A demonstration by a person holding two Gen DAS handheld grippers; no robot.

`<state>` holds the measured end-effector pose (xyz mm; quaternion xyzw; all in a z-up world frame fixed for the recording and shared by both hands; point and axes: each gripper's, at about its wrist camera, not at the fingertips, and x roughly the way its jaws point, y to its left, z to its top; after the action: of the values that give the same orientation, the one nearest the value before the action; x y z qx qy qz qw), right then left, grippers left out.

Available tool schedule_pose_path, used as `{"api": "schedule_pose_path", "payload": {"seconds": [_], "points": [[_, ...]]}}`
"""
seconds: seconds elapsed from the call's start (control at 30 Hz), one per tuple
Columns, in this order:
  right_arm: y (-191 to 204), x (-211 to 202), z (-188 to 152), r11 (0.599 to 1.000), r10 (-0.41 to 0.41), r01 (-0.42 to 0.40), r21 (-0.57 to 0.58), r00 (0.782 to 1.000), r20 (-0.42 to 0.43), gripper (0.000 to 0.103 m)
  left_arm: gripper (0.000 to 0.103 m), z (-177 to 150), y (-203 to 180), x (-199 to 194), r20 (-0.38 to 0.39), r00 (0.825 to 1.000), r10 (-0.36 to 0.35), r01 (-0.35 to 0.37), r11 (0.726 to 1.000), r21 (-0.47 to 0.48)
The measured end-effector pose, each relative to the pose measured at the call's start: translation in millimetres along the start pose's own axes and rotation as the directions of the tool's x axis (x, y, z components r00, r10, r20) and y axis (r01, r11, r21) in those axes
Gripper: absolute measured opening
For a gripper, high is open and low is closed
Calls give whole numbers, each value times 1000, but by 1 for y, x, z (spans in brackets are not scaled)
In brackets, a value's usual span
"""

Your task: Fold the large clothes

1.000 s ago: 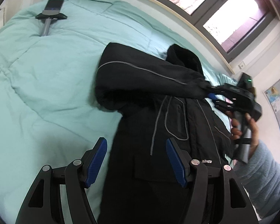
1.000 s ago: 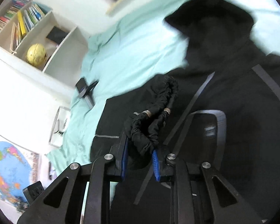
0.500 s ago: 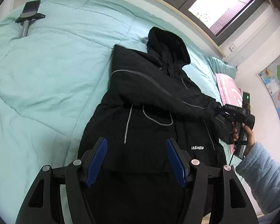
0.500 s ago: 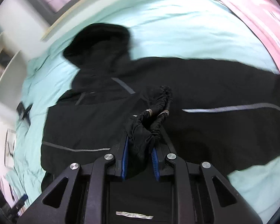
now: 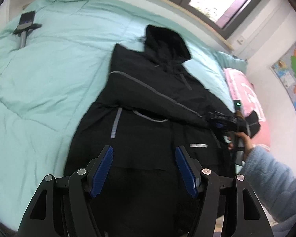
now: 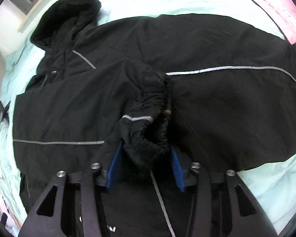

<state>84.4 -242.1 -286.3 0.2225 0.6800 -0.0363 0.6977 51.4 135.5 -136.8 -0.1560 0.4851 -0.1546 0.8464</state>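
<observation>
A black hooded jacket with grey piping lies face up on a mint green duvet. One sleeve is folded across its chest. My left gripper is open and empty, hovering over the jacket's lower front. My right gripper has its jaws parted around the folded sleeve's cuff, which lies loosely between the blue pads. It also shows in the left wrist view at the jacket's right side. The other sleeve stretches out to the right.
A phone on a handle lies on the duvet at the far left. A pink pillow sits at the right of the bed. A window runs along the wall behind, and a map hangs at the right.
The right gripper carried the cuff across the jacket's chest to its right side, and its jaws have now widened around the cuff. The left gripper drew back and stayed open.
</observation>
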Motion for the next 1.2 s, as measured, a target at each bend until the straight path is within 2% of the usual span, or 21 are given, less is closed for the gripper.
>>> {"api": "schedule_pose_path", "payload": {"seconds": [0.17,0.23,0.27,0.3,0.4,0.43,0.53,0.6,0.67,0.77,0.83,0.9,1.07,1.2], "points": [[-16,-40,-13,998,32,-29,-64,998,54,57,67,5,-50,-43,102,993,-66,58,995,81],[-28,-58,-17,997,12,-6,-81,998,68,64,67,7,-69,-65,153,987,-52,33,991,126],[-33,-65,-18,995,-20,28,-95,996,82,76,67,8,-77,-78,182,983,-33,7,990,143],[-42,-75,-20,992,-53,66,-112,993,109,80,67,7,-82,-85,196,980,-26,-4,989,148],[-77,-108,-25,981,-118,142,-129,976,181,80,72,6,-89,-101,231,972,48,-78,990,122],[-87,-116,-24,981,-129,154,-119,973,194,81,72,4,-90,-102,232,969,82,-108,989,102],[-132,-149,-20,978,-184,202,-50,953,242,81,72,-4,-87,-88,212,970,119,-135,989,66],[-161,-171,-15,970,-229,242,-8,929,291,81,72,-11,-82,-69,165,966,198,-209,977,46],[-183,-185,-8,963,-265,269,34,909,322,81,72,-19,-76,-53,116,962,246,-251,968,29],[-221,-201,8,951,-310,289,112,887,342,81,72,-26,-70,-41,80,966,246,-244,969,-43],[-252,-209,20,943,-326,277,184,877,353,81,72,-30,-72,-38,77,967,243,-238,969,-69],[-279,-213,27,936,-326,246,252,876,356,81,72,-34,-78,-38,77,963,259,-255,965,-66],[-339,-212,37,922,-207,48,385,900,384,81,72,-43,-88,-40,76,954,289,-286,957,-50],[-356,-205,40,907,-194,13,422,901,388,81,72,-46,-91,-39,65,948,312,-308,949,-67]]}}
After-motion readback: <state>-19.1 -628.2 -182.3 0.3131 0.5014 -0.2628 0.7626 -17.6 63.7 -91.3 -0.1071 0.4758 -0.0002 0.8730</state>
